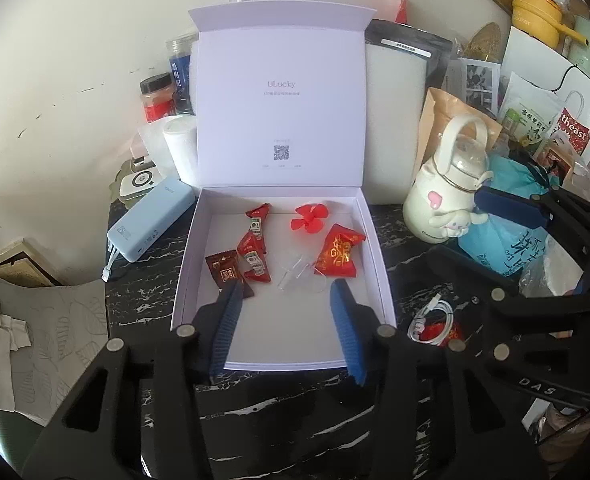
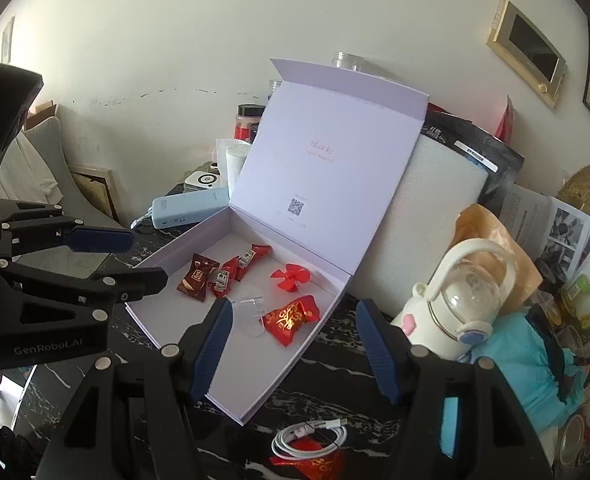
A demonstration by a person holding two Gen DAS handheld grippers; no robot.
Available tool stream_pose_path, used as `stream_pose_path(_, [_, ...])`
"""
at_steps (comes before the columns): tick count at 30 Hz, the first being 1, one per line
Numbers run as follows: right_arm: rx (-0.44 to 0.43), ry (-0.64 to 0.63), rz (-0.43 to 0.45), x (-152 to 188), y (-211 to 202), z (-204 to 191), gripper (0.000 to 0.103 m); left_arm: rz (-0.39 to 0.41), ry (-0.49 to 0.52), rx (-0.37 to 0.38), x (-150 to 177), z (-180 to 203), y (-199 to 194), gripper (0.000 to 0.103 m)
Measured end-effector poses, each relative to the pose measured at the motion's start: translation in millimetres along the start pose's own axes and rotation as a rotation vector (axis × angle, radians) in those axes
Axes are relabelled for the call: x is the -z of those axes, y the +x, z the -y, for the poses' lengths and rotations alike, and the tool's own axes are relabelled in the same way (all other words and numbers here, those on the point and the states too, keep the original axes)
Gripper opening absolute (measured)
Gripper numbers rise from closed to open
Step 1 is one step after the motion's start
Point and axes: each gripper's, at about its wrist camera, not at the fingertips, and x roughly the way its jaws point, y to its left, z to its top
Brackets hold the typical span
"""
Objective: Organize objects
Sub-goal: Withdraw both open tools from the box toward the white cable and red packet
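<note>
A white box (image 1: 381, 276) (image 2: 295, 360) lies on the dark marble table with its lid standing up. Inside are several wrapped candies (image 1: 255, 258) (image 2: 225, 276), a larger red candy (image 1: 339, 254) (image 2: 291, 316), a red fan blade (image 1: 311, 218) (image 2: 291, 276) and a clear plastic piece (image 1: 295, 276) (image 2: 251, 308). My left gripper (image 1: 286, 284) (image 2: 147, 258) hangs open and empty over the box's near half. My right gripper (image 2: 293, 306) (image 1: 455, 224) is open and empty by the box's right corner. A coiled white cable (image 1: 433, 320) (image 2: 309, 436) lies on a red candy (image 2: 307, 464) outside the box.
A pale blue power bank (image 1: 151, 224) (image 2: 187, 208) lies left of the box. A white kettle-shaped lamp (image 1: 447, 188) (image 2: 467, 300) and a blue bag (image 1: 503, 240) crowd the right side. Jars (image 1: 157, 96) and packets line the wall behind.
</note>
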Motion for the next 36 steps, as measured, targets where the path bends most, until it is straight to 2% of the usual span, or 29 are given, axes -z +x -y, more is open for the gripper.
stream_pose_path(3, [0.018, 0.005, 0.01, 9.4, -14.2, 3.6, 0.068, 0.014, 0.011, 0.006, 5.0, 10.8, -8.8, 0.055])
stream_pose_path(9, [0.043, 0.035, 0.016, 29.9, -34.0, 14.8, 0.068, 0.022, 0.041, 0.017, 14.7, 34.9, -18.3, 0.062])
stream_pose_path(17, [0.084, 0.078, -0.004, 60.5, -51.0, 28.2, 0.068, 0.009, 0.078, 0.054, 30.6, 65.9, -18.3, 0.063])
stream_pose_path(36, [0.136, 0.183, -0.091, 136.7, -65.5, 46.3, 0.068, -0.114, 0.139, 0.143, 80.6, 119.6, 10.6, 0.065])
